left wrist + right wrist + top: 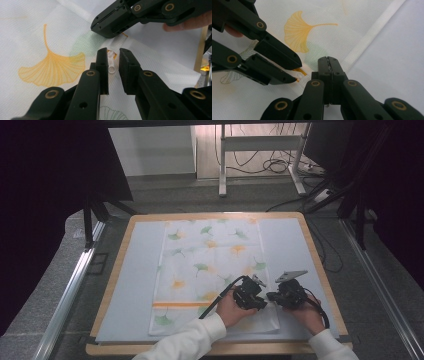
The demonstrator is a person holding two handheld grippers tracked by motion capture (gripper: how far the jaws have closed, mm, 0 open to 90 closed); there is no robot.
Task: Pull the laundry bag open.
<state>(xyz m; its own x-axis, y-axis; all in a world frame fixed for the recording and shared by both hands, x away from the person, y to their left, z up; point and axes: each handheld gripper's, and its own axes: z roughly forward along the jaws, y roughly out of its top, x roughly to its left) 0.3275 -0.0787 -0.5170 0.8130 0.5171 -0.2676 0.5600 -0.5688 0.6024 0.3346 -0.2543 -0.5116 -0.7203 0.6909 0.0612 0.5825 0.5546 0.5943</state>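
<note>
A white pillowcase [210, 260] printed with green and orange ginkgo leaves lies flat on the table. Both grippers meet at its right edge near the front corner. In the left gripper view, my left gripper [113, 53] has its jaws close on either side of a small white zipper pull [111, 65] and pinches it. My right gripper [327, 58] is shut on the white hem band [372, 32] just beyond the pull, and its tip [96, 25] lies right above the left jaws. In the high view, the left gripper [262, 304] and right gripper [271, 296] nearly touch.
A pale grey mat [135, 285] covers the wooden table, whose rim [320, 270] runs close on the right. An orange stripe [175, 304] crosses the pillowcase's near end. Metal rails [70, 290] flank the table, and desk legs and cables [272, 167] stand beyond it.
</note>
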